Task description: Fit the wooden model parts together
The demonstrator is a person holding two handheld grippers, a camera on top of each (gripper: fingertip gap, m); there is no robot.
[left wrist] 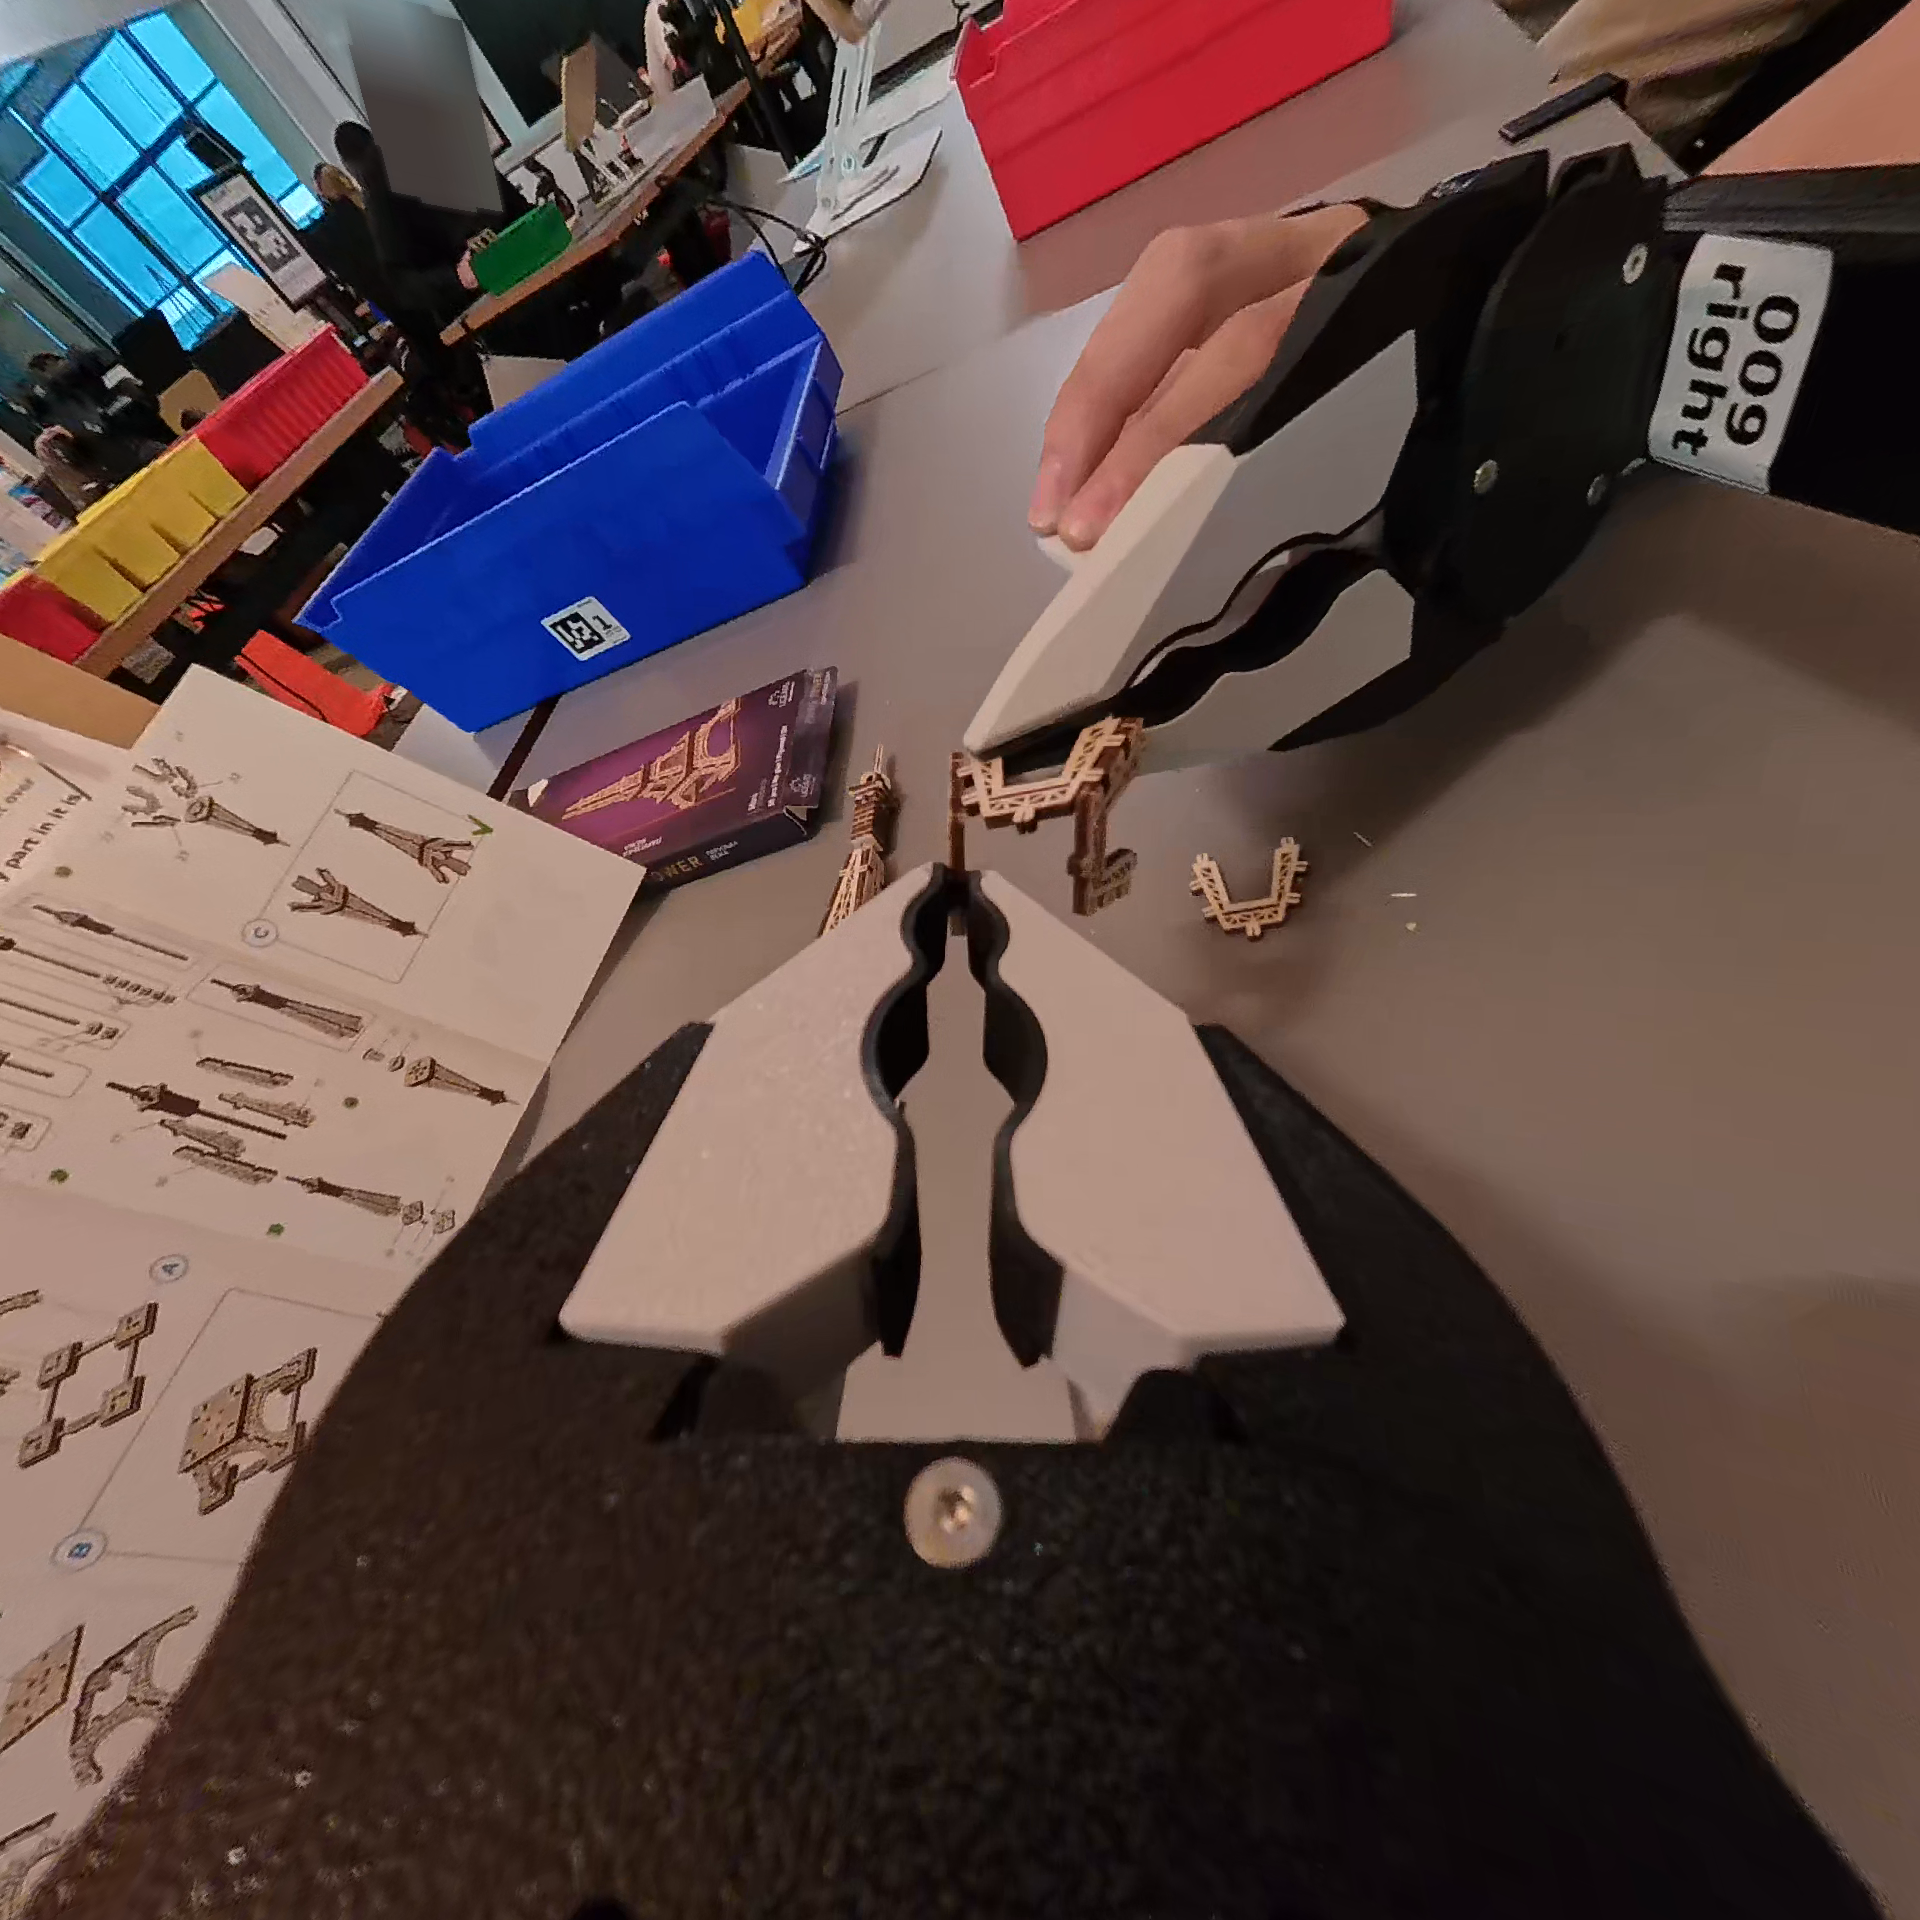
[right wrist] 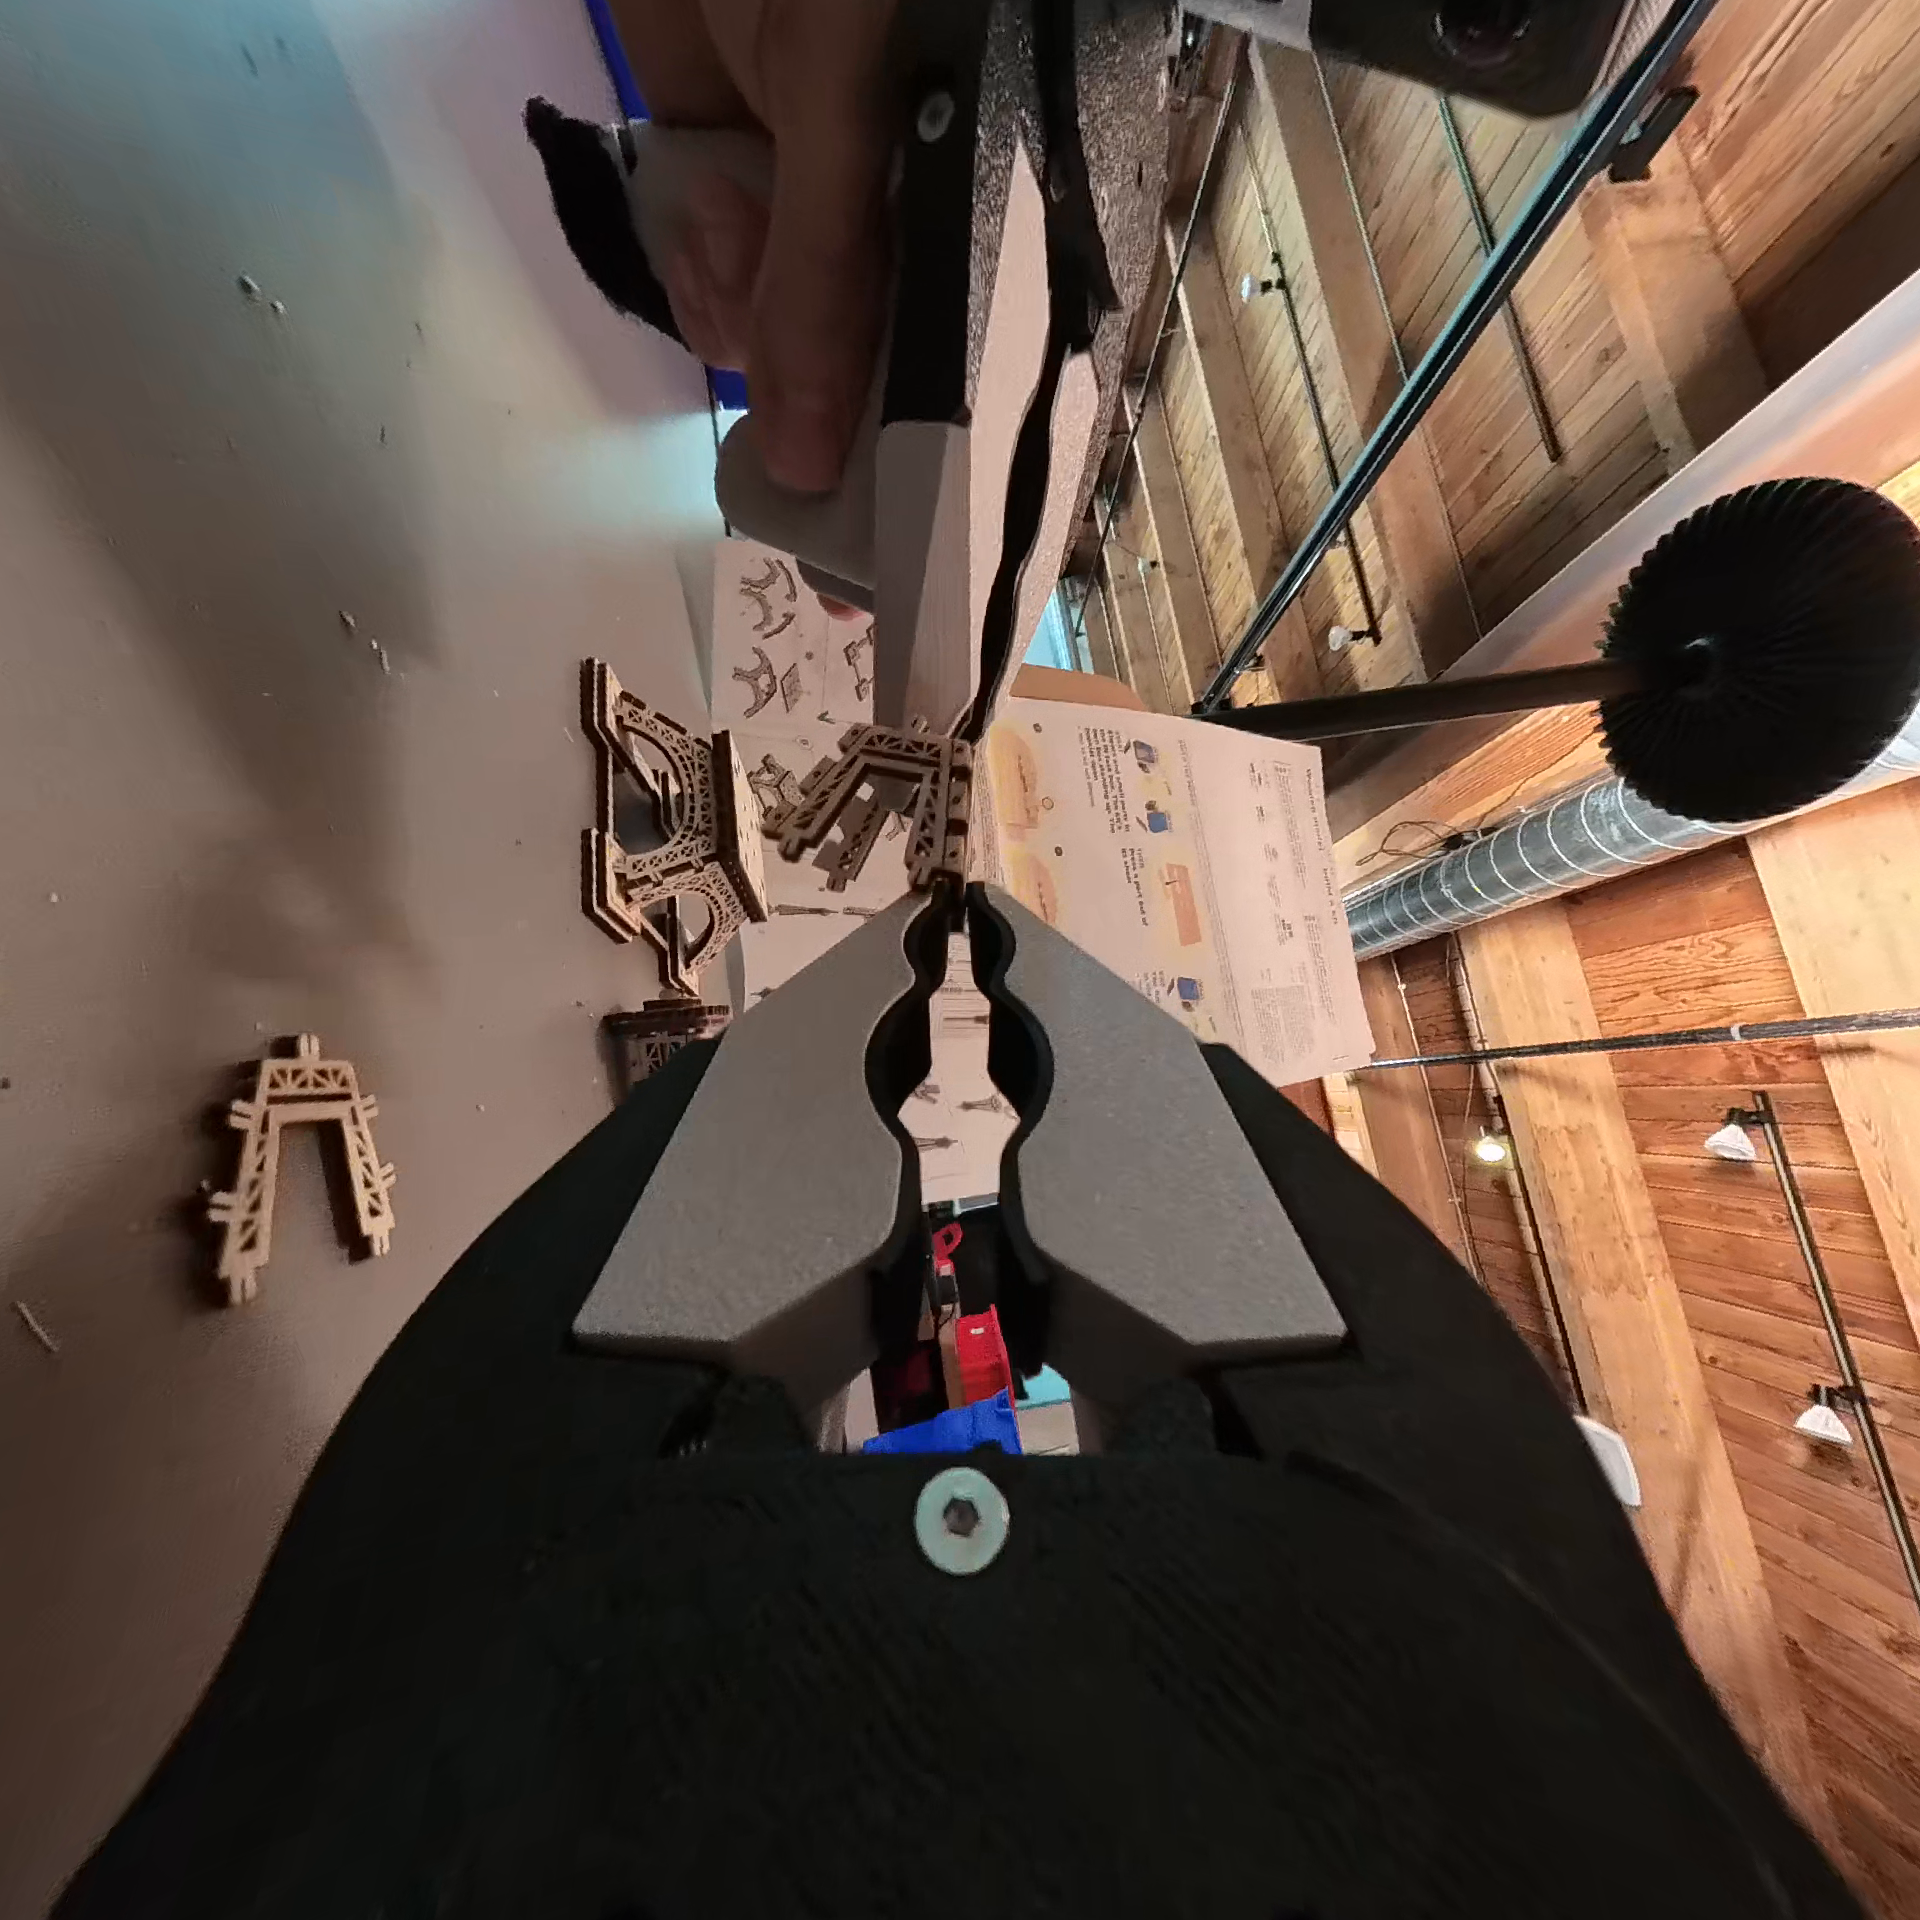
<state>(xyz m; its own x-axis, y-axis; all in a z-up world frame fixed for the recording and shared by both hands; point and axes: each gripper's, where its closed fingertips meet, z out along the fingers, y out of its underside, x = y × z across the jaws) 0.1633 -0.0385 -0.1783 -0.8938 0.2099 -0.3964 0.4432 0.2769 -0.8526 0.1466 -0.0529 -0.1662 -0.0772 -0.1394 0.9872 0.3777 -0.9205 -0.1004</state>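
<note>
Your left gripper (left wrist: 954, 883) is pinched shut on a thin edge of the wooden tower frame (left wrist: 1049, 790). Your right gripper (right wrist: 951, 891) is squeezed shut on the same frame, held up over the grey table (left wrist: 1558, 1039). One flat wooden arch piece (left wrist: 1250, 894) lies loose nearby (beside tiny wood crumbs). A blue bin (left wrist: 623, 520), a purple box (left wrist: 707, 774) and paper instructions (left wrist: 260, 987) sit on the table. The room has wooden plank walls (right wrist: 1610, 1247).

A white printed label (left wrist: 1740, 364) wraps the black body of the right gripper (left wrist: 987, 743), up and right of the left jaws. Ahead-left of those jaws, a square coded sticker (left wrist: 585, 629) sits on the blue bin (left wrist: 623, 499), and lettering runs across a purple box (left wrist: 707, 779). To their left, an instruction sheet (left wrist: 312, 987) bears circled letters.
</note>
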